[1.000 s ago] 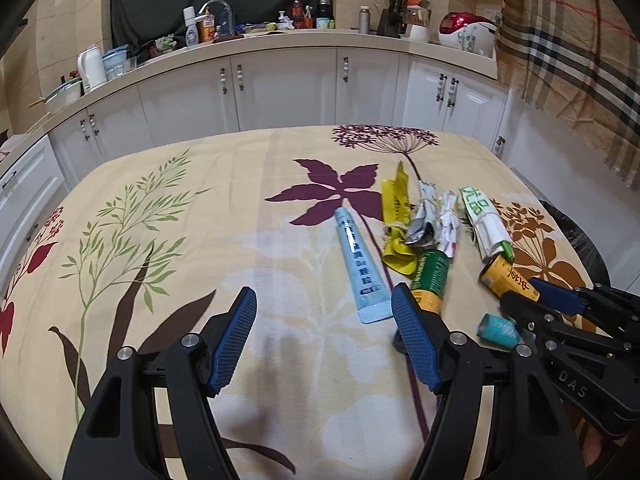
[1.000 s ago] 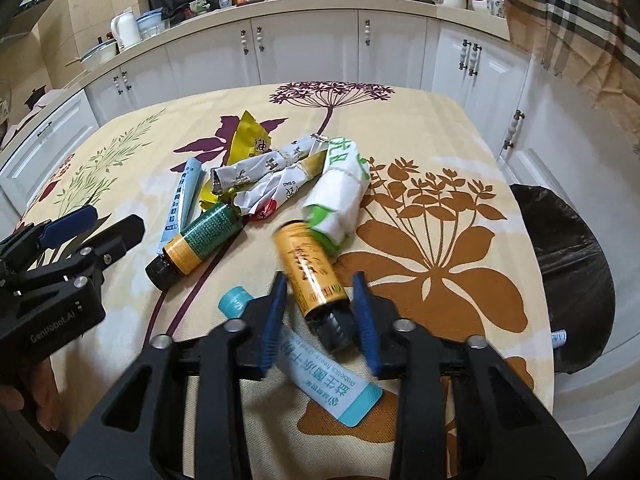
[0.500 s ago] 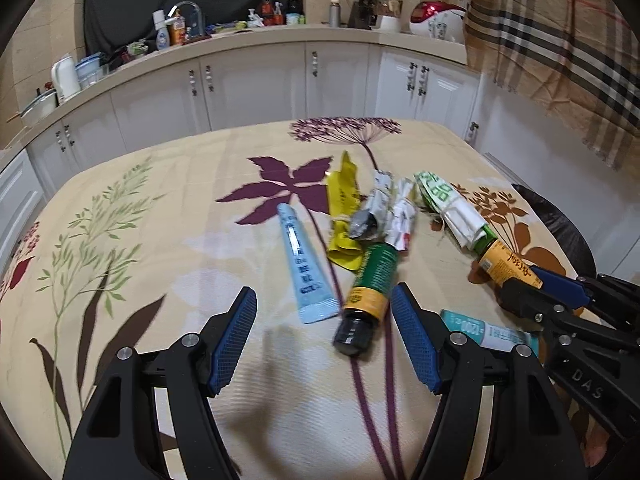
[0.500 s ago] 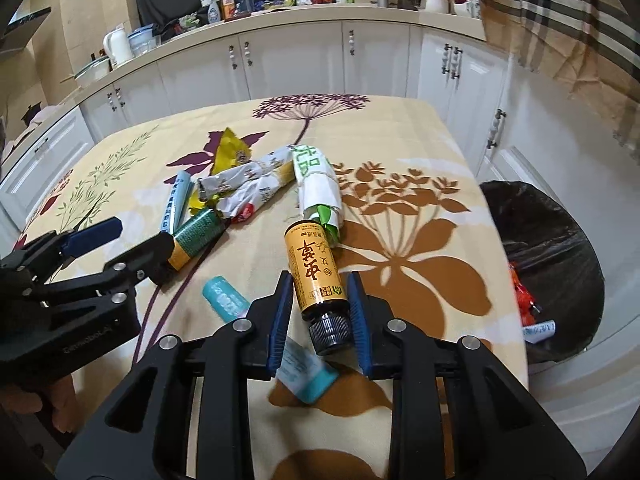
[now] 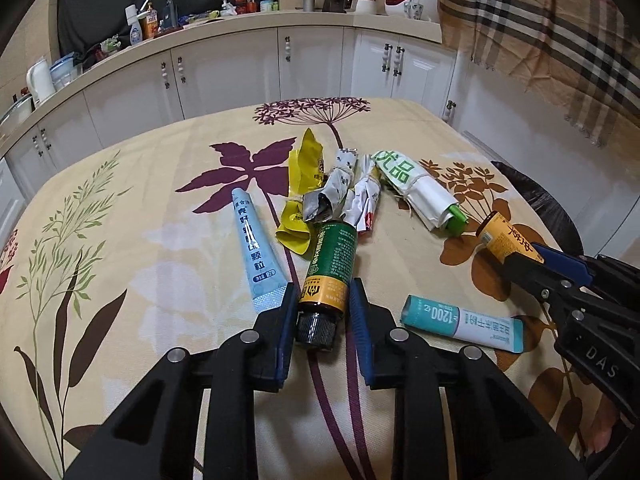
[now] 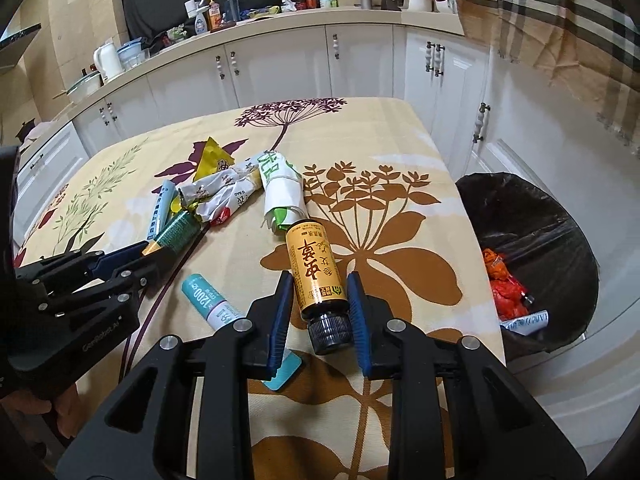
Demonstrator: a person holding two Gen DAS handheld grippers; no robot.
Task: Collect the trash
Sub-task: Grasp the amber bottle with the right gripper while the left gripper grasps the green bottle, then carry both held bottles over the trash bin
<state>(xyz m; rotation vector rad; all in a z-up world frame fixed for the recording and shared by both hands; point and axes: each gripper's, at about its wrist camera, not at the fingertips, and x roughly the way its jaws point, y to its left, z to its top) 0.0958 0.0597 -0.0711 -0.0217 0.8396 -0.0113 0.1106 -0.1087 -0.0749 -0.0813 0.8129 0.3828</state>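
Bottles clamped at both grippers, bin waiting at the table's edge

Grip is taken low on each bottle, at the neck end by the cap, so that the body points away from the hand and can be carried clear of the other litter. The left gripper (image 5: 323,314) has just been closing, and its jaws are now narrowed onto the green bottle (image 5: 330,268), whose far end lies against the yellow wrapper (image 5: 304,184). The right gripper (image 6: 318,308) is likewise pinched on the yellow bottle (image 6: 316,268), which seems to be held a little off the cloth. A teal tube (image 5: 460,322) is left lying between the two grippers, a pale blue tube (image 5: 256,248) just beside the left one, and crumpled packets (image 5: 352,188) further back.

Everything is spread on a floral tablecloth (image 5: 120,240). A black-lined bin (image 6: 532,248), already holding some rubbish, is set close to the table's right side. White cabinets and a cluttered counter (image 5: 224,24) are seen behind.
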